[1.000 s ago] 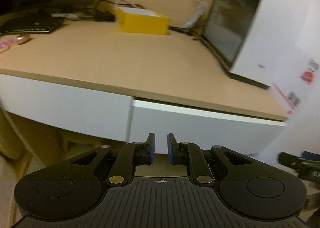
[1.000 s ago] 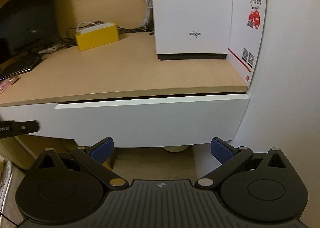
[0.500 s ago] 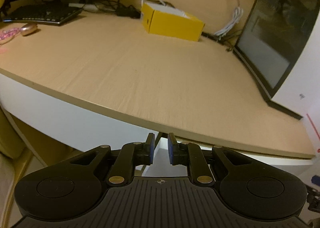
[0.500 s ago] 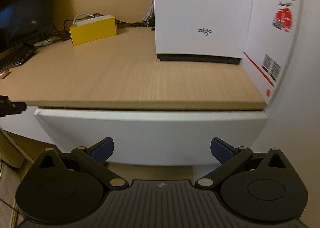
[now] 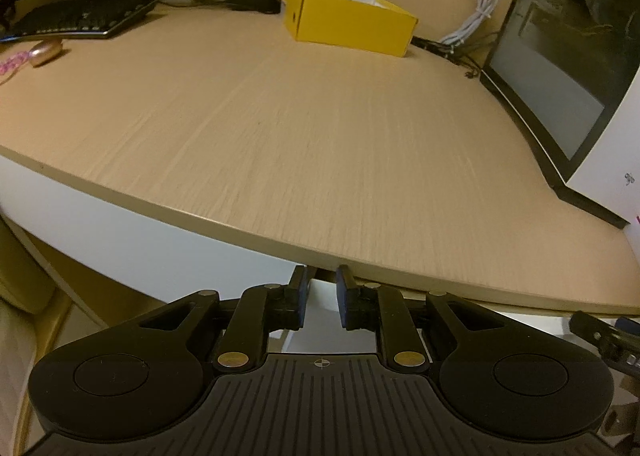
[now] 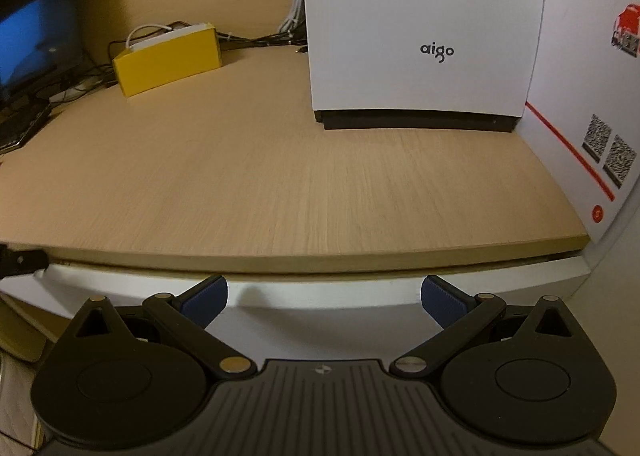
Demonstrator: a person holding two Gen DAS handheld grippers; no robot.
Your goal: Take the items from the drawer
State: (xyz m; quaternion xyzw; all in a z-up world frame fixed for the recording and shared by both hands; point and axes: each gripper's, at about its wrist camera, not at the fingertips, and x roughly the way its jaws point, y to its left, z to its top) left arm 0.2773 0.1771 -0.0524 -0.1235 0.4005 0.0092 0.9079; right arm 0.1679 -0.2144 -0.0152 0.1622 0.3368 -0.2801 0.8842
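Observation:
The white drawer front (image 6: 320, 320) sits just under the front edge of the wooden desk (image 6: 280, 176), with a thin dark gap above it. The drawer's inside and any items in it are hidden. My right gripper (image 6: 324, 294) is open, its blue pads spread wide right in front of the drawer's top edge. My left gripper (image 5: 322, 280) is shut to a narrow slit with nothing in it. Its tips sit under the desk edge (image 5: 360, 260) at the drawer's left end (image 5: 320, 298). The left gripper's tip (image 6: 22, 260) shows at the far left of the right wrist view.
On the desk stand a yellow box (image 6: 168, 60), a white "aigo" computer case (image 6: 420, 36), cables, a keyboard (image 5: 80, 20) and a pink mouse (image 5: 46, 51). A white card with QR codes (image 6: 592, 116) leans on the wall at the right.
Both grippers have risen and closed in on the desk edge, so the drawer front now fills less of each view. The left stays shut and the right stays open.

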